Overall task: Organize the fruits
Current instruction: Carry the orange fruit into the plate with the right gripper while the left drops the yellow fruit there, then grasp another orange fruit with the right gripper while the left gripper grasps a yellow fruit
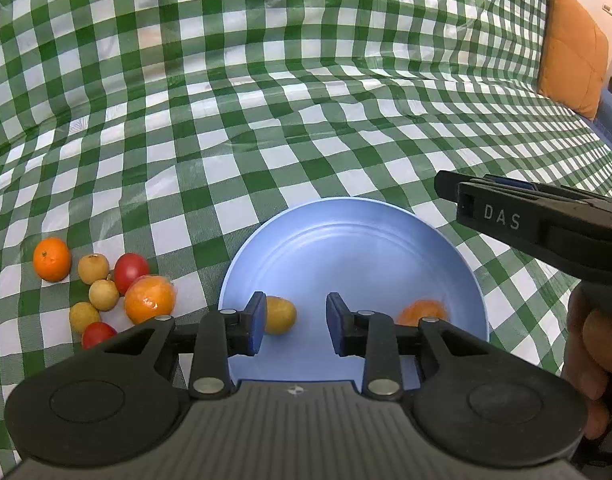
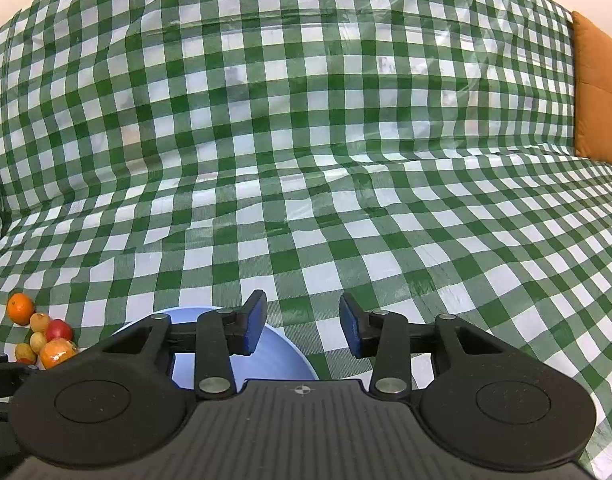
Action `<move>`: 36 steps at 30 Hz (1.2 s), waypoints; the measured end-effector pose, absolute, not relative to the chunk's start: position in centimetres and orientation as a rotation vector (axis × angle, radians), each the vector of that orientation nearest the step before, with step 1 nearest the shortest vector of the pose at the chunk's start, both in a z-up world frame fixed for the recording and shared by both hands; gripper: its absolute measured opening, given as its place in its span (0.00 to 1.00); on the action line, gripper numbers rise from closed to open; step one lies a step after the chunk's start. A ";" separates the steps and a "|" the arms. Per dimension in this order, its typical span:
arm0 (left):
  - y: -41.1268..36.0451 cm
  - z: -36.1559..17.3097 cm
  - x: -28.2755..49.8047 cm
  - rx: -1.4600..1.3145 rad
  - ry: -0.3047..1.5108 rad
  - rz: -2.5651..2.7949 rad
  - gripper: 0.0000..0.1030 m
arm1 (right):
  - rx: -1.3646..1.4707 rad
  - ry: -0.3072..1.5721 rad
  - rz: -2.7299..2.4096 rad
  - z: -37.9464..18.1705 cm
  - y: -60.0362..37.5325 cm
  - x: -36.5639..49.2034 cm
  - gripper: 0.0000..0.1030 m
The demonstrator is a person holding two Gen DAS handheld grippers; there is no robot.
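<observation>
Left tool [image 1: 293, 326] spread, empty, over blue bowl [image 1: 446, 248]. Remaining fruit pile [image 1: 118, 292] sits on checkered cloth [image 1: 266, 120] just left of bowl, nearer left tool. Right tool [image 2: 302, 328] spread, idle.

Bright, even light; glare streaks the checked cloth [image 2: 306, 140]; fisheye bends sharp edges.
</observation>
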State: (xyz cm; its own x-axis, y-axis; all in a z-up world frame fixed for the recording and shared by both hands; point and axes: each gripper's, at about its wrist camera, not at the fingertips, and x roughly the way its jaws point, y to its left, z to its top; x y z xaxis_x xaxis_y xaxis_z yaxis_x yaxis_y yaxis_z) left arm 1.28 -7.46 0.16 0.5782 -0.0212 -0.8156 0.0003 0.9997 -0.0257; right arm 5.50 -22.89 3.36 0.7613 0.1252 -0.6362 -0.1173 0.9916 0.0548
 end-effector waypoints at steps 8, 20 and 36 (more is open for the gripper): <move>-6.9 0.7 0.8 -0.022 0.939 -0.017 0.36 | -0.007 0.670 0.114 3.5 -23.0 5.8 0.46; 3.0 3.7 0.4 -0.116 0.888 0.207 0.32 | 0.028 0.587 0.223 4.8 -19.4 4.7 0.46; 15.8 3.2 -0.6 -0.394 0.964 0.426 0.32 | 0.013 0.694 0.518 3.5 -8.8 3.3 0.43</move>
